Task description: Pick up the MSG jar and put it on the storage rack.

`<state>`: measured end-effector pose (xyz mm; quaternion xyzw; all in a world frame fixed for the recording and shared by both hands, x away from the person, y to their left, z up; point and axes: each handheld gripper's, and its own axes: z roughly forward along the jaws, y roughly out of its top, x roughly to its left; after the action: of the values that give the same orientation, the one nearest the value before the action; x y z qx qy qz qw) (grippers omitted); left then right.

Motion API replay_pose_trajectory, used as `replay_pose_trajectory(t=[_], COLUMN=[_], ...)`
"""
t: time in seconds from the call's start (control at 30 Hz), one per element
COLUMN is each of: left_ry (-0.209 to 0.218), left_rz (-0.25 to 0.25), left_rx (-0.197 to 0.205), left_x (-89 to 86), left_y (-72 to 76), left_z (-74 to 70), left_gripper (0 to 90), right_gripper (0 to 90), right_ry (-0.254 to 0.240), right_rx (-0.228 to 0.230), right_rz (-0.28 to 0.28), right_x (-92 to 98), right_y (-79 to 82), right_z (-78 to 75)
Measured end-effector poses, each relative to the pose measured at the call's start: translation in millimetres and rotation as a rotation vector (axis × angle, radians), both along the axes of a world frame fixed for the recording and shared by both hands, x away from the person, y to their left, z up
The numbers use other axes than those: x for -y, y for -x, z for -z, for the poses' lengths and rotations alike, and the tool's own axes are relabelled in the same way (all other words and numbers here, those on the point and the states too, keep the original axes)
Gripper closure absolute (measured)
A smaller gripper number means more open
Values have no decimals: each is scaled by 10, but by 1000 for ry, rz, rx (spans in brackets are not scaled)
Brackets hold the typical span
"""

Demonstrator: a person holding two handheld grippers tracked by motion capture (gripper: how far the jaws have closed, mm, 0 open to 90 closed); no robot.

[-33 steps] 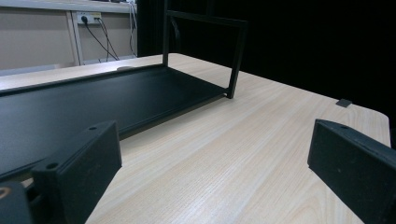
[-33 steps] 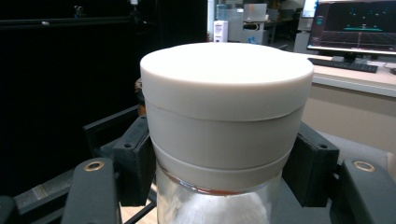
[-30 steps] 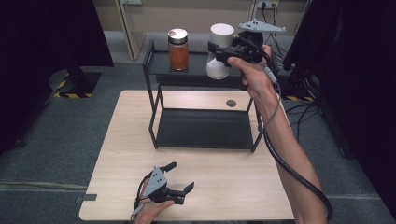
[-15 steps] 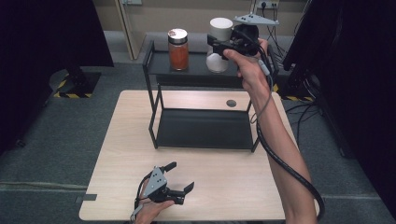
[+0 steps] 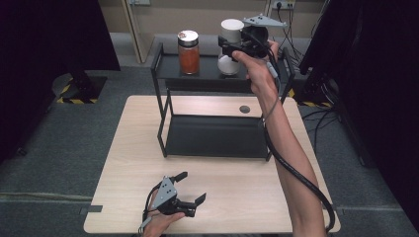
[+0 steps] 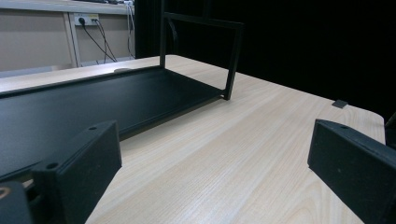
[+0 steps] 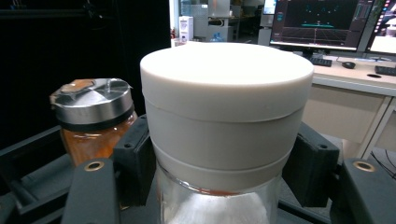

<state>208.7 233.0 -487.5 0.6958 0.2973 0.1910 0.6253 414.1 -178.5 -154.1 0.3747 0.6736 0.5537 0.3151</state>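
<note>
Now the right gripper (image 5: 226, 48), clamped just under the white lid of the white jar (image 5: 230, 47), has carried it further over the rack's (image 5: 163, 59) top shelf, beside the orange jar (image 5: 188, 52), so setting down looks close. The right gripper view shows the pads (image 7: 135, 158) pinching the glass; the left gripper (image 5: 190, 188) rests wide open and empty on the table (image 5: 237, 197).

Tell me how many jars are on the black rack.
2, both on the top shelf: an orange-filled jar with a metal lid at left, and a white-lidded jar beside it, gripped by the right claw.
</note>
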Motion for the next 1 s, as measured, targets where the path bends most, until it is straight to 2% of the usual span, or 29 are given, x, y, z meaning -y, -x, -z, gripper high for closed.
replay_pose_trajectory(t=[0.4,0.83,0.9,1.0], left_ry=[1,-4,-4,-4], left_rz=[2,4,4,5], left_rx=[2,5,5,6], left_x=[-4,1,1,1], left_y=[0,3,3,3], left_z=[1,0,0,0], left_gripper=[21,21,21,21], right_gripper=[355,350,309,212], right_ry=[-6,-8,3,-4], right_rx=[2,15,27,11], right_rz=[25,28,36,18], right_x=[-43,-38,-53,-23], right_y=[-93,-63,-45,-38], right_z=[104,149,152,126])
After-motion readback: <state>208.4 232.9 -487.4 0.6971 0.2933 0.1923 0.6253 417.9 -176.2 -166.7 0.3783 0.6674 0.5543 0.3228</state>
